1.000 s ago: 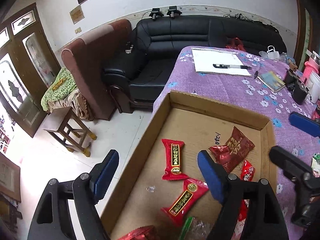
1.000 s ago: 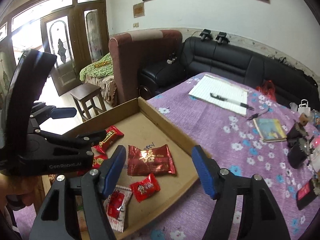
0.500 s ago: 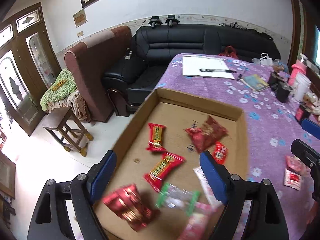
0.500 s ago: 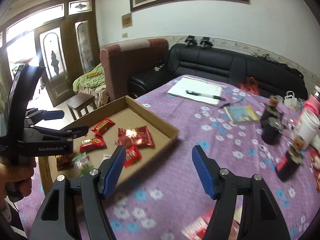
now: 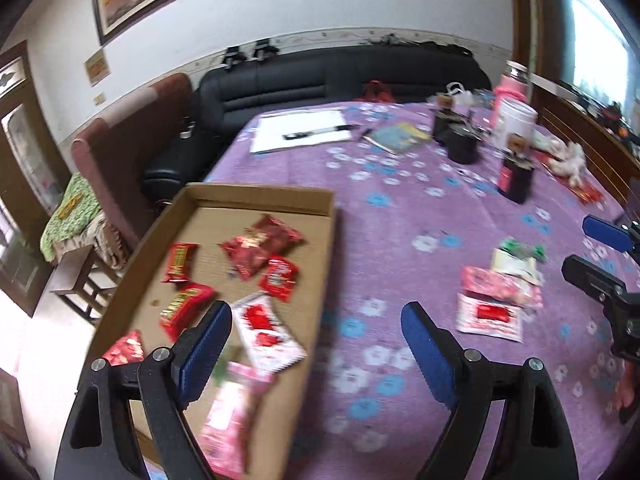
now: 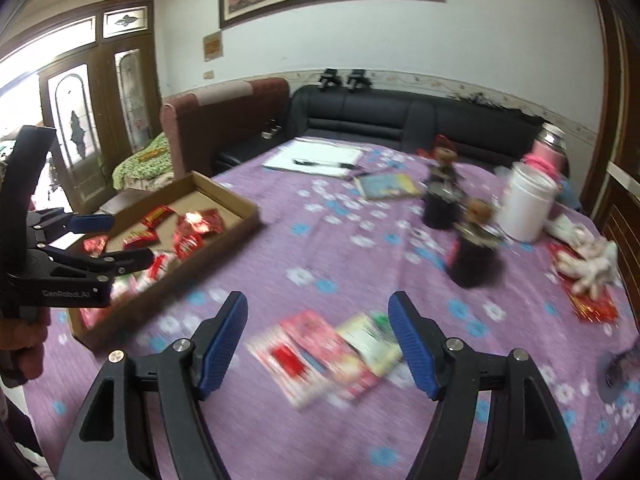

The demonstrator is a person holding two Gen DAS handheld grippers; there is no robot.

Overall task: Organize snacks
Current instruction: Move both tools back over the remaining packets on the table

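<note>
Both jaws are held wide and empty: the right gripper [image 6: 318, 344], just widened, above loose snack packets [image 6: 324, 354] on the purple cloth [image 6: 360, 248]; the cardboard tray [image 6: 240, 216] is seen at ten o'clock, under the left gripper [image 5: 316, 354].

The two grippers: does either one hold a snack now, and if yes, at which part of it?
Nothing is held. The left gripper is open and empty beside the box. The right gripper is open above the loose snacks on the cloth, not touching them.

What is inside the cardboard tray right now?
The cardboard tray holds red snack packets, a white-and-red pouch and a pink pack. The left gripper's fingers cover its near corner.
</note>
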